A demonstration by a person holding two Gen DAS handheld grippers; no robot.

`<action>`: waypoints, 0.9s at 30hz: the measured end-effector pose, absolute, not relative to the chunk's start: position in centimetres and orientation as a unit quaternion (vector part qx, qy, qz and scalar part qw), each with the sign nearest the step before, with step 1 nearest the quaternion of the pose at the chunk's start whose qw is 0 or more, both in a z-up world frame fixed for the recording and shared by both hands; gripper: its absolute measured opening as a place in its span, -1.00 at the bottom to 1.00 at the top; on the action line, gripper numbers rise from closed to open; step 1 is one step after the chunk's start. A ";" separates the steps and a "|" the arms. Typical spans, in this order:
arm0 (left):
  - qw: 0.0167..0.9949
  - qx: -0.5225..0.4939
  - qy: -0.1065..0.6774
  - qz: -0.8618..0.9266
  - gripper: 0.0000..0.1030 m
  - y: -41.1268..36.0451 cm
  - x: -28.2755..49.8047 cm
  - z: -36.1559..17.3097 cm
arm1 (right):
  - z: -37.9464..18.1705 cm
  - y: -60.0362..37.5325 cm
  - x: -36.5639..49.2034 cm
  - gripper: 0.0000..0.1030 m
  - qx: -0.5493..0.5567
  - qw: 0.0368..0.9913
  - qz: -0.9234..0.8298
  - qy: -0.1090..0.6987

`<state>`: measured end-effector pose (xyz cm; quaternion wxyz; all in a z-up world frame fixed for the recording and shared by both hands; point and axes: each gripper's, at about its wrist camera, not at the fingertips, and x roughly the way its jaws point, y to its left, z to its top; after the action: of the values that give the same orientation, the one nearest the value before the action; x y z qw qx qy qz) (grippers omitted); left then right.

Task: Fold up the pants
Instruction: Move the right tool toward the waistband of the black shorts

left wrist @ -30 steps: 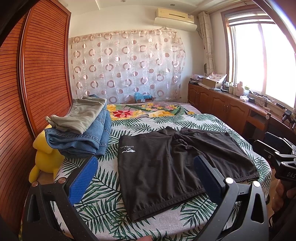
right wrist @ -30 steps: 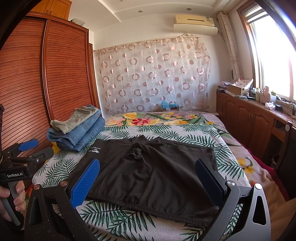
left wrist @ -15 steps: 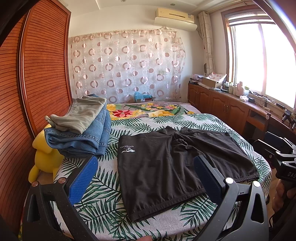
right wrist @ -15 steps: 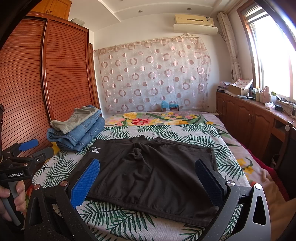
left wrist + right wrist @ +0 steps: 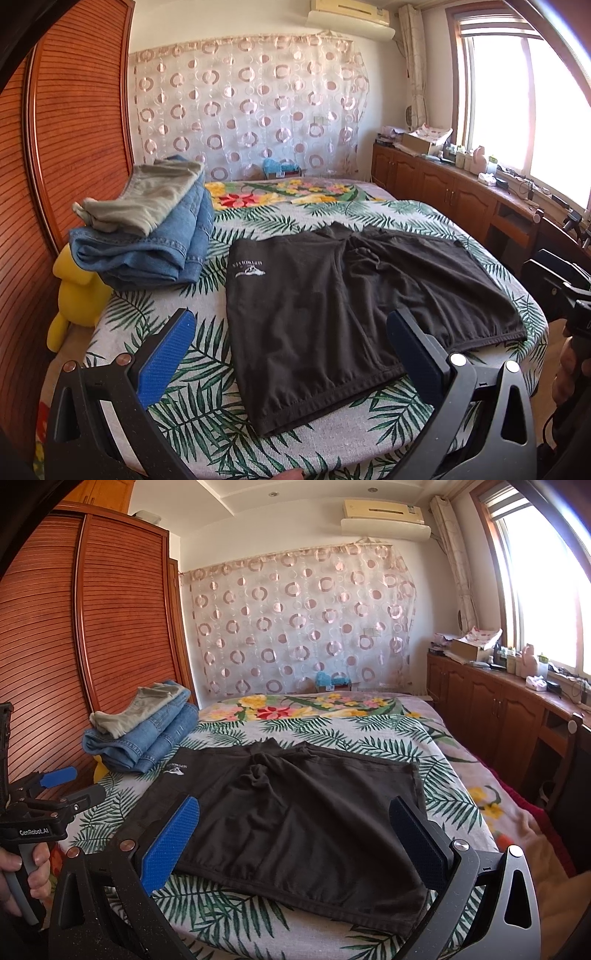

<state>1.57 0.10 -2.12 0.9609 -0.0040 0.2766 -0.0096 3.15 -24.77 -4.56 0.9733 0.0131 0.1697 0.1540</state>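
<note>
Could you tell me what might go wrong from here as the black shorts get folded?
The black shorts are bunched at the crotch, so a fold could trap that wrinkle. Their waistband lies near the bed edge, so a tug might drag them off. The stack of folded jeans sits close beside them, and a wide swing of the open left gripper could topple it.

A home bedroom: a bed (image 5: 207, 435) under a palm-leaf spread, a louvred wooden wardrobe (image 5: 110, 627) at nine o'clock, a circle-patterned curtain (image 5: 295, 627) and wall air conditioner (image 5: 384, 517) at twelve, low cabinets (image 5: 487, 709) beneath the window (image 5: 546, 583) at three.
</note>
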 end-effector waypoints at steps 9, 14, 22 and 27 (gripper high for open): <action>0.954 -0.003 0.300 -0.012 1.00 0.2 2.4 -3.9 | -5.0 -25.5 4.4 0.99 0.009 0.972 0.139 0.191; 0.950 -0.002 0.312 -0.014 1.00 0.3 2.7 -4.9 | -5.3 -26.0 5.2 0.99 0.002 0.970 0.133 0.205; 0.939 -0.008 0.342 -0.019 1.00 1.0 4.0 -6.9 | -5.4 -27.5 8.4 0.72 -0.011 0.956 0.139 0.258; 0.930 -0.005 0.368 -0.015 1.00 1.4 4.7 -8.4 | -4.5 -29.0 11.9 0.44 -0.008 0.945 0.137 0.297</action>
<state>4.68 1.35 -8.37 0.9298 -0.0050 0.3678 -0.0155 11.95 -29.03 -4.51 0.9450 -0.0082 0.2970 0.1368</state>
